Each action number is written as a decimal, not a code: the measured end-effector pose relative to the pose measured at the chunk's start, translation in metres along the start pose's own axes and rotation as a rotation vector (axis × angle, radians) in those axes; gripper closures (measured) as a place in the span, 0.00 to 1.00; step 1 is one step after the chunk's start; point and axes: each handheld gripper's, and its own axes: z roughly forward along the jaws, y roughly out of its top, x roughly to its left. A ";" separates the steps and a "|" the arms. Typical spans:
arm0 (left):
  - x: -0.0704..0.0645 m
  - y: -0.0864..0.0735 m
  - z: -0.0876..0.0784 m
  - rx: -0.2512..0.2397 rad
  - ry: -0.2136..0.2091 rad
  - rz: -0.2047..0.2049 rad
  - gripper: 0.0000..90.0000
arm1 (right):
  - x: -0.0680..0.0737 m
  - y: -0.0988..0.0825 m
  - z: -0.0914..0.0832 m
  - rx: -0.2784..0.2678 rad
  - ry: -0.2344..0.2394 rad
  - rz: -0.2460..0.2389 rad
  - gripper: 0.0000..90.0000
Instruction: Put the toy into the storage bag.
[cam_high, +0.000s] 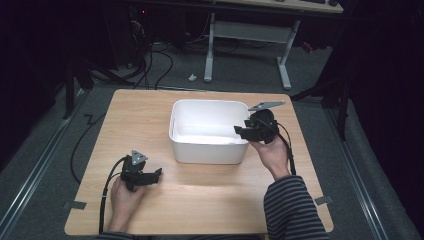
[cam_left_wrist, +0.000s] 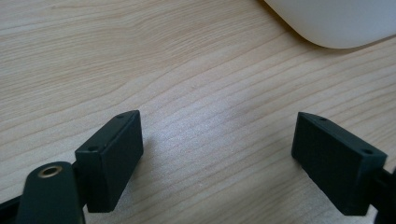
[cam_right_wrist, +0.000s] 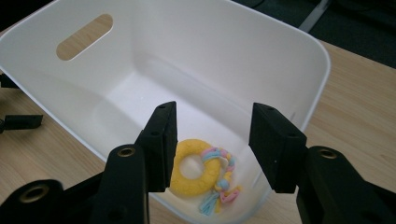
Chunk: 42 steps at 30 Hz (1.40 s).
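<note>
A white plastic bin (cam_high: 207, 147) stands in the middle of the wooden table (cam_high: 210, 200). In the right gripper view a yellow ring toy (cam_right_wrist: 198, 170) with pastel cords and beads lies on the floor of the bin (cam_right_wrist: 285, 51), at its near end. My right gripper (cam_right_wrist: 212, 140) hovers open above that toy, over the bin's right rim (cam_high: 243, 131). My left gripper (cam_high: 157, 174) rests low over bare wood left of the bin, open with nothing between its jaws (cam_left_wrist: 217, 154).
A corner of the bin (cam_left_wrist: 327, 23) shows ahead of the left gripper. A handle slot (cam_right_wrist: 84, 36) is cut in the bin's far wall. Beyond the table lie a grey floor, cables (cam_high: 160, 65) and a white desk frame (cam_high: 250, 35).
</note>
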 end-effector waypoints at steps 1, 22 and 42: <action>0.000 0.000 0.000 0.000 0.000 0.000 0.19 | -0.002 -0.001 -0.003 -0.005 -0.004 0.000 0.58; 0.000 0.000 0.000 0.000 0.000 0.000 0.19 | -0.032 -0.036 -0.043 -0.072 -0.049 0.079 0.58; 0.000 0.000 0.000 -0.001 -0.001 -0.002 0.19 | -0.039 -0.071 -0.069 -0.098 -0.101 0.103 0.58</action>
